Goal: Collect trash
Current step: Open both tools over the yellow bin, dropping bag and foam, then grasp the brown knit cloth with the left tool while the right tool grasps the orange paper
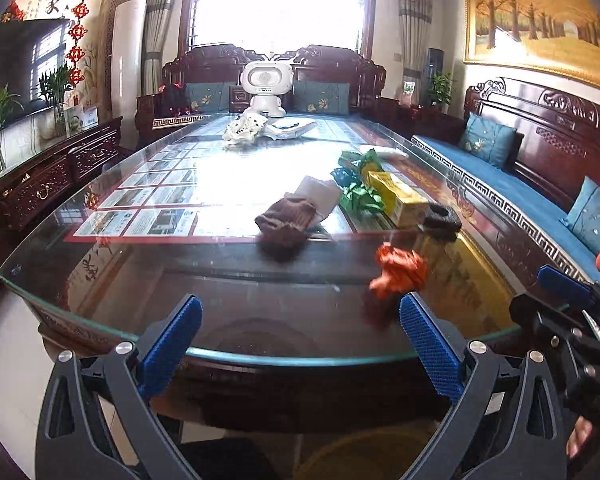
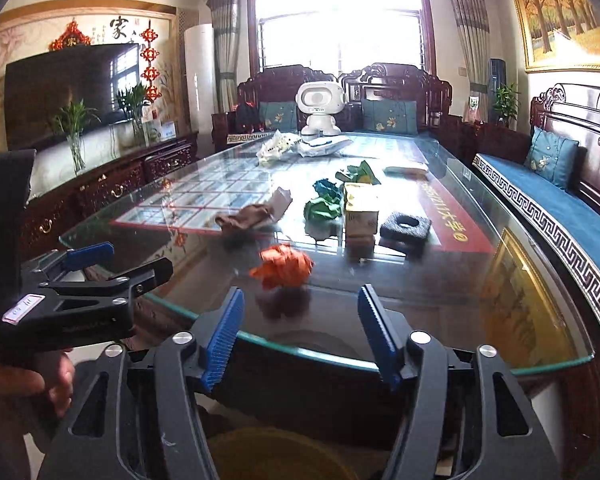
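Trash: orange crumpled wrapper [image 2: 283, 266] near tabletop [image 2: 500, 320] edge | left hand-held gripper [image 1: 300, 336] and right hand-held gripper [image 2: 302, 334] both apart, empty | risk: a glancing pinch may skid it off the glass.

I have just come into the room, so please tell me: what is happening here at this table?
A person holds two hand grippers at the near edge of a glass-topped table to collect trash. The left gripper and the right gripper are both open and empty. An orange crumpled paper lies nearest to them. Behind it lie a brown cloth, green crumpled wrappers, a yellow box and a black foam piece, all untouched.
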Motion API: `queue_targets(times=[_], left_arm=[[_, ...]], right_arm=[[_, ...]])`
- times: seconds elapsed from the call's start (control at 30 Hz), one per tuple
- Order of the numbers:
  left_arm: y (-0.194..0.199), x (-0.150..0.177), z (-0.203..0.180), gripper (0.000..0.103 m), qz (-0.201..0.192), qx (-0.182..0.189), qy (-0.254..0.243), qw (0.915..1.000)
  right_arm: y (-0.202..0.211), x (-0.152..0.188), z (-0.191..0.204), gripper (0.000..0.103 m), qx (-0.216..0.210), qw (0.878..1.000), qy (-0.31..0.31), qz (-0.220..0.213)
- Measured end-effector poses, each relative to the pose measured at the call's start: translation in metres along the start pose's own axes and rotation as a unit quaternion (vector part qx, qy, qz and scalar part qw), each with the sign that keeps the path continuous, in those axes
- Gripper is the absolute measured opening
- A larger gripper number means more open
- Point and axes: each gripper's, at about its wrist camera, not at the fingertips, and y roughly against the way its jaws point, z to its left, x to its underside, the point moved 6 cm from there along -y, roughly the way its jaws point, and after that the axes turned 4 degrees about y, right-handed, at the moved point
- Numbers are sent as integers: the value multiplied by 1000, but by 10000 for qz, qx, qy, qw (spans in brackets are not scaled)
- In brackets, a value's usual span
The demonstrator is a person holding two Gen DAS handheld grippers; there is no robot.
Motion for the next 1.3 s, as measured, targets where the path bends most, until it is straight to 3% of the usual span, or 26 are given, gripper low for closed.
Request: queue_targets(times=[0.07, 0.13, 0.33, 0.57, 0.67, 0.87, 0.9, 0.93, 1.2, 1.3], left_arm=[[-8, -9, 5, 99, 2, 6, 15, 10000], [-16, -16, 12, 99, -29, -103, -7, 9999], [-30, -28, 38, 99, -42, -352, 64, 9994], [-49, -31, 62, 99, 100, -511, 223, 9984], [-59, -31, 63, 99, 164, -480, 222, 9985], [-71, -32, 58, 99, 237, -435, 148, 9987], [-73, -32, 57, 99, 249, -416, 144, 9987], [-76, -33, 55, 99, 266, -404, 139, 9987], [-111, -42, 34, 99, 546, -140, -152, 9983], [-133, -49, 26, 99, 786, -278, -406, 9957]], right_arm=[[-10, -9, 2, 71, -24, 10000, 30, -20], [-18, -16, 4, 92, -22, 10000, 23, -90], [-47, -29, 5, 95, 84, 9999, 41, -137], [-95, -22, 10, 95, 18, 9990, 13, 444], [-109, -16, 9, 93, 45, 9982, -30, 595], [-125, -6, 1, 64, 18, 9961, -194, 866], [-127, -5, 1, 50, -9, 9957, -180, 911], [-128, -3, 2, 45, -64, 9951, -156, 976], [-120, -4, -7, 43, -144, 9959, -293, 839], [-120, -5, -11, 43, -133, 9959, -322, 830]])
